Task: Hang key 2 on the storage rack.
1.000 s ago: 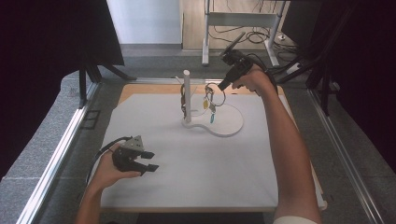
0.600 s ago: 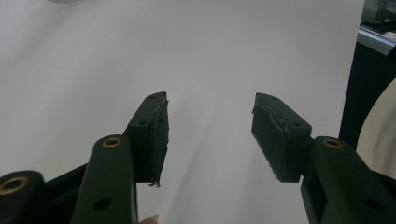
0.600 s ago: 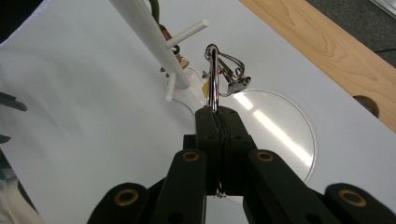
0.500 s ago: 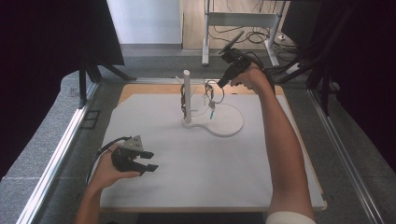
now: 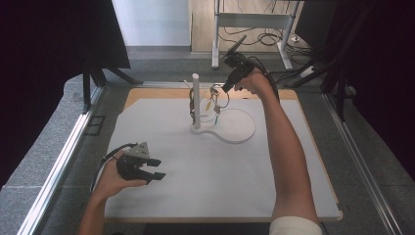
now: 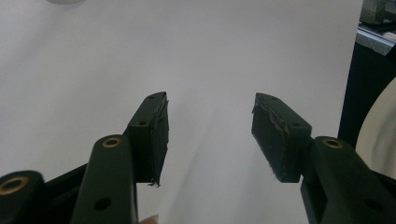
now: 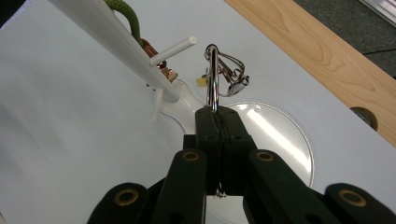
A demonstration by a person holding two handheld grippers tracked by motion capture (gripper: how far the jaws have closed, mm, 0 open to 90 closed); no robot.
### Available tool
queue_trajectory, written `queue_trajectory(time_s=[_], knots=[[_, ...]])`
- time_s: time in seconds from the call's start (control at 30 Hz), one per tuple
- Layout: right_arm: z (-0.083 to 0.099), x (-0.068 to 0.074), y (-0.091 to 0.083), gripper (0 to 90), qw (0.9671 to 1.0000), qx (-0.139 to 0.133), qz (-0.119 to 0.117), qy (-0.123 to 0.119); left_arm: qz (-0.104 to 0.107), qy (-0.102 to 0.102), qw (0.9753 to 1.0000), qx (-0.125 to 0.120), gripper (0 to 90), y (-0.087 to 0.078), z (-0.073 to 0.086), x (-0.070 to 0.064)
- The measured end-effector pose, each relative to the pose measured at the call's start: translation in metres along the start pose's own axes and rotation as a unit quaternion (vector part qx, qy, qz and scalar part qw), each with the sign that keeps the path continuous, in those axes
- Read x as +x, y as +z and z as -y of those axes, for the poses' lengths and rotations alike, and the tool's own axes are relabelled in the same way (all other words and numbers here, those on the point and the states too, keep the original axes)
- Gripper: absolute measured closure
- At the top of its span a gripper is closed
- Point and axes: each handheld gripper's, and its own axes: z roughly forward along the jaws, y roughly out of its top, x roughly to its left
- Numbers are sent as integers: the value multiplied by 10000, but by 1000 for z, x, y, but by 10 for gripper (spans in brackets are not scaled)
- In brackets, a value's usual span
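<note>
Polished metal gleams on the key ring (image 7: pixel 214 77), bright and smooth. The stand (image 7: pixel 107 35) looks like smooth white plastic, its round base (image 7: pixel 280 140) glossy. A matt white sheet (image 5: pixel 215 181) covers the desk (image 5: pixel 147 93), pale wood grain at its edge. The right hand-held gripper (image 7: pixel 218 119) shows matt black pads, slightly frayed.

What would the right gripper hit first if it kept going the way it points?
Probably the stand's short white peg: the right gripper, shut on a metal ring, points just beside it, though depth is unclear.

Bright, even daylight on the white mat (image 5: pixel 205 166); dark surrounds, soft shadows, slight blur up close.
</note>
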Motion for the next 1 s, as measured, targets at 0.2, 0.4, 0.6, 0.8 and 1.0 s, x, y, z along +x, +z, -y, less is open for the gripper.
queue_trajectory(time_s=[0.2, 0.4, 0.6, 0.8, 1.0], knots=[[-4, 1, 6, 880, 10000, -42, 31, -8, 18, 13, 10000, 16, 469, 1, 0, 0], [-8, 7, 11, 880, 9999, -77, -23, -67, 15, 10, 10000, 20, 469, 1, 0, 0], [-10, 16, 14, 879, 9998, -81, -76, -161, 19, 19, 10000, 37, 469, 1, 0, -1], [-11, 24, 21, 879, 9996, -42, -133, -229, 12, 13, 10000, 27, 469, 1, 0, -1], [-7, 28, 29, 879, 9992, -56, -308, -241, 9, 19, 10000, 34, 469, 1, 0, -1]])
